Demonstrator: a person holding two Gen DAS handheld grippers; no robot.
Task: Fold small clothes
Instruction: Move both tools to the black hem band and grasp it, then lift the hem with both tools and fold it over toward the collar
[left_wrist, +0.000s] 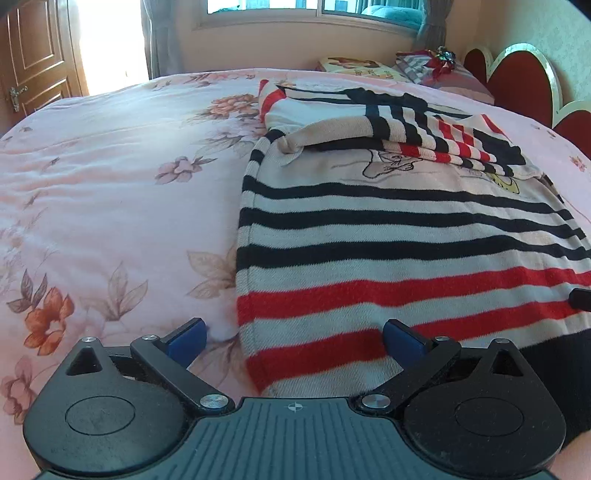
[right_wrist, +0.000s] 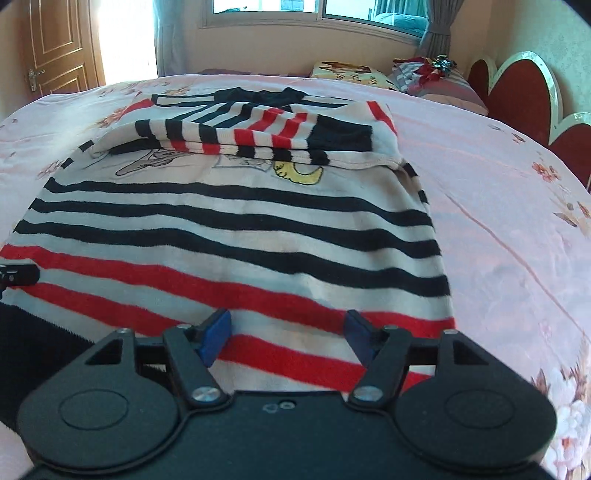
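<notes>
A small white sweater (left_wrist: 369, 229) (right_wrist: 221, 221) with black and red stripes lies flat on the bed, its black hem band (right_wrist: 29, 332) nearest me. Both sleeves (left_wrist: 424, 136) (right_wrist: 258, 133) are folded across the chest over a cartoon print. My left gripper (left_wrist: 293, 332) is open over the sweater's near left edge, one blue pad above the bedcover and the other above the red stripes. My right gripper (right_wrist: 288, 325) is open over the red stripes near the right edge, with nothing pinched between its pads. Each wrist view shows a dark tip of the other gripper (left_wrist: 581, 297) (right_wrist: 18, 275) at its edge.
The pink floral bedcover (left_wrist: 110, 166) (right_wrist: 498, 221) spreads wide on both sides of the sweater. Pillows (left_wrist: 354, 66) (right_wrist: 343, 72) and a bundle of cloth lie at the far end by the red headboard (left_wrist: 517, 81) (right_wrist: 517, 88). A wooden door (right_wrist: 55, 48) stands at the far left.
</notes>
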